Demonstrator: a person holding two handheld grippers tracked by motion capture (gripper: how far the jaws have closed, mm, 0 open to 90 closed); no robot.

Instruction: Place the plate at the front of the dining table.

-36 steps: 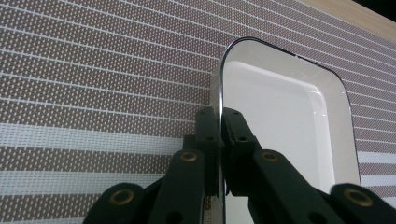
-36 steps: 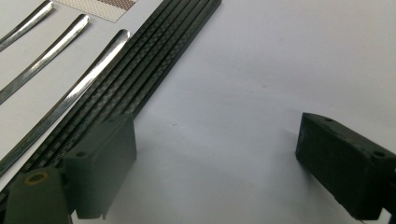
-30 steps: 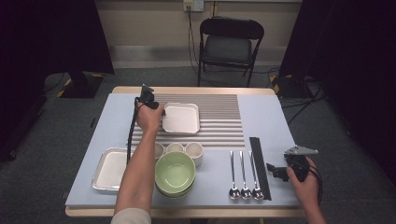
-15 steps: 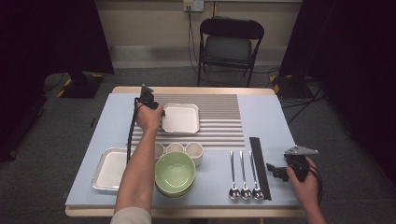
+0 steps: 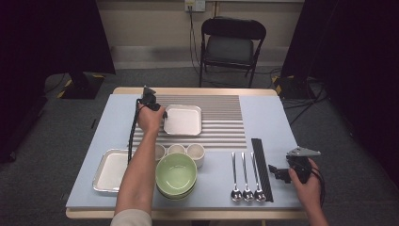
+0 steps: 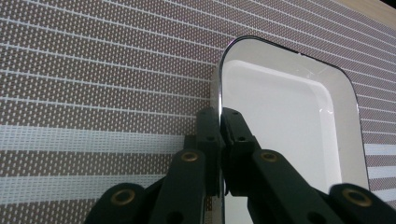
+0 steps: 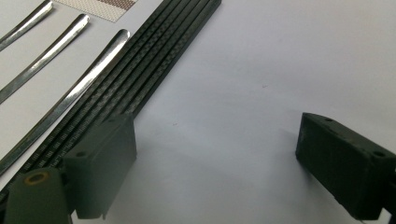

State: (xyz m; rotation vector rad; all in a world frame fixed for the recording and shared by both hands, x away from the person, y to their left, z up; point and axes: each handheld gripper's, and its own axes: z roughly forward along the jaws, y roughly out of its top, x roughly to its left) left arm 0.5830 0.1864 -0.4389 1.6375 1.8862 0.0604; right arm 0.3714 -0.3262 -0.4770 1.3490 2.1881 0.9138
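Note:
A white square plate (image 5: 183, 120) lies on the striped placemat (image 5: 221, 123) at the table's far middle. My left gripper (image 5: 164, 115) is shut on the plate's left rim; in the left gripper view the jaws (image 6: 219, 117) pinch the thin edge of the plate (image 6: 285, 116) just above the placemat (image 6: 93, 70). At the near right my right gripper (image 5: 276, 172) rests on the blue cloth, open with nothing between its fingers (image 7: 215, 140). It sits just right of the black chopsticks (image 5: 261, 169) (image 7: 140, 79).
Three spoons (image 5: 244, 178) (image 7: 60, 42) lie left of the chopsticks. Stacked green bowls (image 5: 176, 175) stand at the near middle, three small white cups (image 5: 177, 150) behind them, and a metal tray (image 5: 110, 170) at the near left. A chair (image 5: 230, 44) stands beyond the table.

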